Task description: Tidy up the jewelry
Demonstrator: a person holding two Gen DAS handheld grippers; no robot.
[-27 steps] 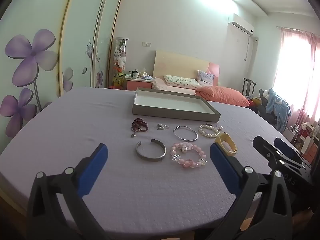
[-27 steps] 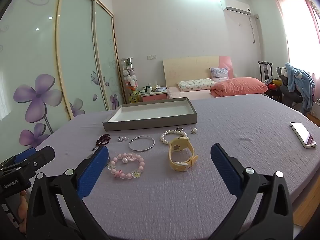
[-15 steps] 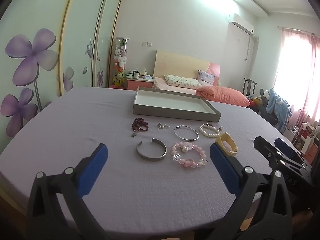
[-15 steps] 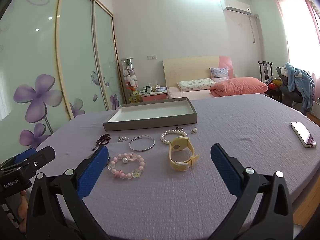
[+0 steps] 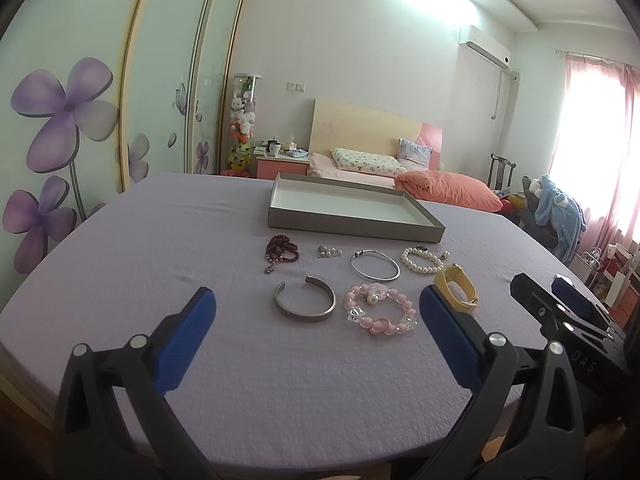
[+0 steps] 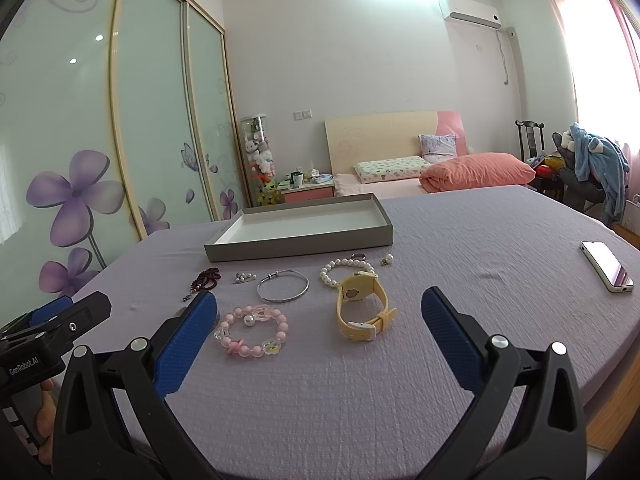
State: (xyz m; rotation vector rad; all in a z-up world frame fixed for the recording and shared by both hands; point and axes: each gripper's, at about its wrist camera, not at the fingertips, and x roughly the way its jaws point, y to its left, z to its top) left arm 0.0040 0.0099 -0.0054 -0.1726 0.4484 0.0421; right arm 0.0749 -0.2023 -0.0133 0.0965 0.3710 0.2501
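- Across the lower half of both wrist views, nothing has really changed over the last second: we see the same spread of jewelry on the lilac tabletop (image 5: 168,240), and none of it has shifted.
- Our left gripper (image 5: 316,318) hangs wide open with nothing between its blue pads, low in the frame; the silver cuff bangle (image 5: 305,303) and the pink bead bracelet (image 5: 380,310) lie just beyond it.
- Our right gripper (image 6: 318,320) is just as wide open and empty, with the yellow watch (image 6: 362,304) lying just ahead, right of the pink bracelet.
- We judge the task has not begun: neither gripper touches a piece yet.
- Upper centre of each view, the grey tray (image 5: 352,227) sits open and holds nothing; its white floor is bare.
- All pieces lie outside it, just in front of its near wall: the dark red bead string (image 5: 282,249), small silver earrings (image 5: 329,252), thin silver bangle (image 5: 375,266) and pearl bracelet (image 5: 422,261).
- At the right edge of the right wrist view, a phone (image 6: 607,266) lies well apart from the jewelry.
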